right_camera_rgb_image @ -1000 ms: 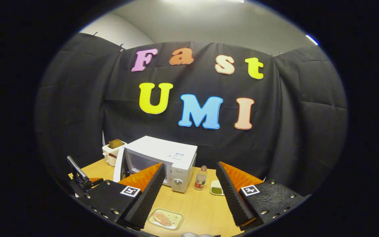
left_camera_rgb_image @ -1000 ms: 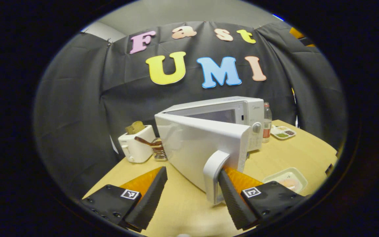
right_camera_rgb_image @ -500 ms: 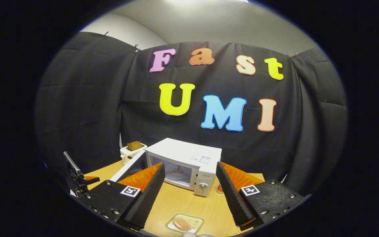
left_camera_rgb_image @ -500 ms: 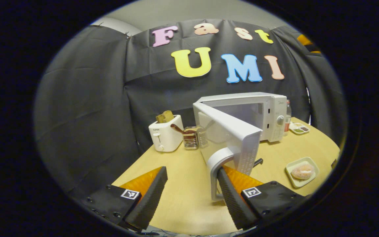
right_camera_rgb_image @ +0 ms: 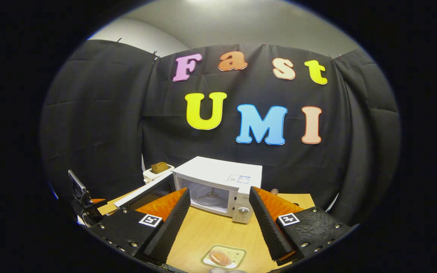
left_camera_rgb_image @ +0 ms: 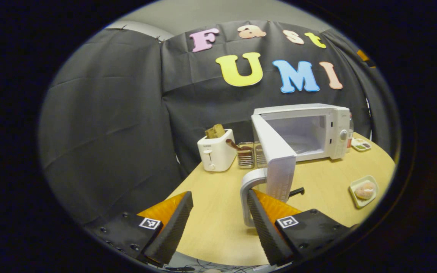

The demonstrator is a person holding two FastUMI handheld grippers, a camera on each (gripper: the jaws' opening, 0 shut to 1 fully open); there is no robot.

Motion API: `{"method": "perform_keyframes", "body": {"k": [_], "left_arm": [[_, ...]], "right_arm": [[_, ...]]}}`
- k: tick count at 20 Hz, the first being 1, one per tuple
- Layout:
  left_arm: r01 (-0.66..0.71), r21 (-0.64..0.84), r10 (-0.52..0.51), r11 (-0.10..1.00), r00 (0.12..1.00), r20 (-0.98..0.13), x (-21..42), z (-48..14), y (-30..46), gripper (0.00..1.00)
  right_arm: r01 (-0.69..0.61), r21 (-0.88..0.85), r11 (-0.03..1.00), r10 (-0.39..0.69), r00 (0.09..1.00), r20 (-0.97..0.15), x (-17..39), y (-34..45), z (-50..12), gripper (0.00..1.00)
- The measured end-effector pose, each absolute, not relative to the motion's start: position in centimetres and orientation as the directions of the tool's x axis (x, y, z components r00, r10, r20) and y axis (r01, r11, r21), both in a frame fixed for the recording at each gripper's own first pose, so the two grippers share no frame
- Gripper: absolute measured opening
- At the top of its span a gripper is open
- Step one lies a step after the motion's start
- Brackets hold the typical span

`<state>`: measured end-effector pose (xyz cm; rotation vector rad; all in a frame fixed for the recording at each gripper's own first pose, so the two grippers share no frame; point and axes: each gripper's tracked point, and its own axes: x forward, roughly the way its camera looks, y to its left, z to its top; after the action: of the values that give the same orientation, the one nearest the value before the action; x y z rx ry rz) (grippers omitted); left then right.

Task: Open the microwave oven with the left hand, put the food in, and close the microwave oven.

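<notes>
White door hides handle's far side.

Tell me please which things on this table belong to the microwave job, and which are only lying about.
For the job: microwave oven, its open door, door handle, food on its small tray, left gripper, right gripper.

Lying about: toaster, wire holder, bottle, sauce dish.

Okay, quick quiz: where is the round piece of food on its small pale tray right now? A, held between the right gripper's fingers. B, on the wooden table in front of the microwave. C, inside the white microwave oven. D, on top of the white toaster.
B: the round piece of food lies on its small pale tray on the wooden table, ahead of the open white microwave oven; the right gripper is open above it.
</notes>
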<state>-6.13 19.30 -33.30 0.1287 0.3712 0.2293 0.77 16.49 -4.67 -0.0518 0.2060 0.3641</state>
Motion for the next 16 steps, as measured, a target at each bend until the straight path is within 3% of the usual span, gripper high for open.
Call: {"method": "perform_keyframes", "body": {"k": [16], "left_arm": [[-0.201,0.177,0.247,0.963,0.924,-0.293,-7.3,-30.8,18.2,0.96]], "right_arm": [[-0.382,-0.042,0.923,0.368,0.911,-0.189,0.9,16.1,-5.1,0.95]]}}
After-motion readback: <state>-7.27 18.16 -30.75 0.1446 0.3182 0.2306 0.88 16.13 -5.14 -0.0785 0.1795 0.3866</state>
